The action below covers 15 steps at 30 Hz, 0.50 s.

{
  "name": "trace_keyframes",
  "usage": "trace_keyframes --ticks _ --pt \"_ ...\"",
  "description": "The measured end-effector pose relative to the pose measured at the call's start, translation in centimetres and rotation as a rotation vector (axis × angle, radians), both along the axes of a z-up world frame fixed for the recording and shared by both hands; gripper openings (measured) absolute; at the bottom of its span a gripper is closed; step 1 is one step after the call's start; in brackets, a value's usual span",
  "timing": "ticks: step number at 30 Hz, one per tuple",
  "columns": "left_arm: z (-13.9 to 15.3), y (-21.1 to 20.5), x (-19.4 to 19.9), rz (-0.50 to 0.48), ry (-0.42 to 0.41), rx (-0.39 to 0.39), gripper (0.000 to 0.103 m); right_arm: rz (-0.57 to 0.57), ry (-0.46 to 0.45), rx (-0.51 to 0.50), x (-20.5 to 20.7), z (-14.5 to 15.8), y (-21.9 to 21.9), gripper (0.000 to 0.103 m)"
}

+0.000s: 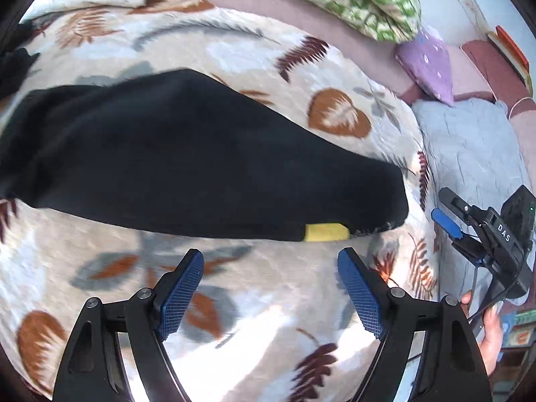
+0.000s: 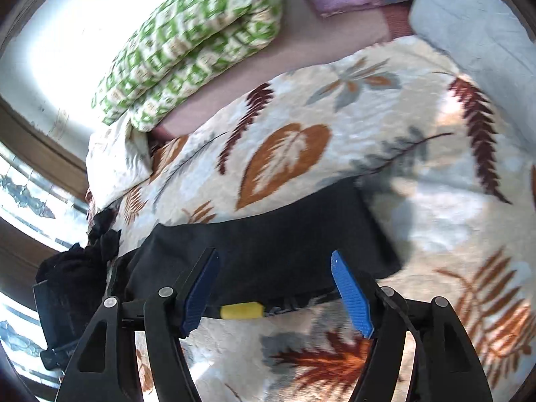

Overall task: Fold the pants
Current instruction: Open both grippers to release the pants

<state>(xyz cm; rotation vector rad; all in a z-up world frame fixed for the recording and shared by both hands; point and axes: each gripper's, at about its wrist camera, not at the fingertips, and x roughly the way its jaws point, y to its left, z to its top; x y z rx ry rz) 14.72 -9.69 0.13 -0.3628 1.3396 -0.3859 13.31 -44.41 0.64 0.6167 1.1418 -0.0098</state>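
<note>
A leaf-patterned blanket (image 1: 234, 301) covers most of the bed, with a green-and-white pillow (image 2: 187, 43) and a small purple cushion (image 1: 428, 63) at the far side against the wall. On the blanket lie the black pants (image 1: 174, 160), a long dark slab, apparently already doubled over. In the left wrist view their long axis runs left to right across the bed and tapers toward the right end. A small yellow tag (image 1: 326, 232) sits on their near edge, close to that end.

The left gripper (image 1: 271, 288) hangs above bare blanket on the near side of the pants, jaws spread wide with nothing between them. The pants lie just beyond its fingertips, with the yellow tag ahead and a little to the right. The right gripper (image 2: 274, 288) is likewise wide open and empty; in its own view the near edge and the tag lie between the pads without touching them. Seen from the left, it hangs off the tapered right end.

Judging by this, both grippers stand on the near side, so the next fold would probably start from that near edge or the right end.
</note>
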Motion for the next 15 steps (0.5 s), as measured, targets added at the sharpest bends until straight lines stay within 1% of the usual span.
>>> trace_keyframes --ticks 3,4,6,7,9,12,13,15 --pt "-2.1 -4.5 0.8 0.018 0.099 -0.071 0.077 -0.048 0.013 0.015 -1.4 -0.1 -4.4 0.074" --pt "-2.9 -5.5 1.0 0.033 0.127 -0.091 0.076 -0.058 0.017 0.022 -1.7 -0.4 -5.4 0.074" --pt "-4.0 -6.5 1.4 0.054 0.164 -0.106 0.076 -0.072 0.027 0.034 -1.9 -1.2 -7.2 0.074" --pt "-4.3 -6.7 1.6 0.054 0.171 -0.110 0.076 -0.076 0.032 0.044 -1.8 -1.8 -7.8 0.074" --pt "-4.8 -6.6 1.8 0.055 0.159 -0.088 0.076 -0.063 0.031 0.087 -1.2 -2.9 -8.3 0.074" --pt "-4.6 -5.4 2.2 0.083 0.130 -0.053 0.076 0.006 0.029 0.112 0.4 -4.3 -7.3 0.074" --pt "-4.4 -4.6 2.3 0.095 0.127 -0.049 0.076 0.027 0.035 0.113 0.7 -4.7 -6.7 0.074" --pt "-3.7 -2.4 2.3 0.119 0.109 -0.038 0.075 0.049 0.056 0.079 1.4 -5.4 -5.6 0.074"
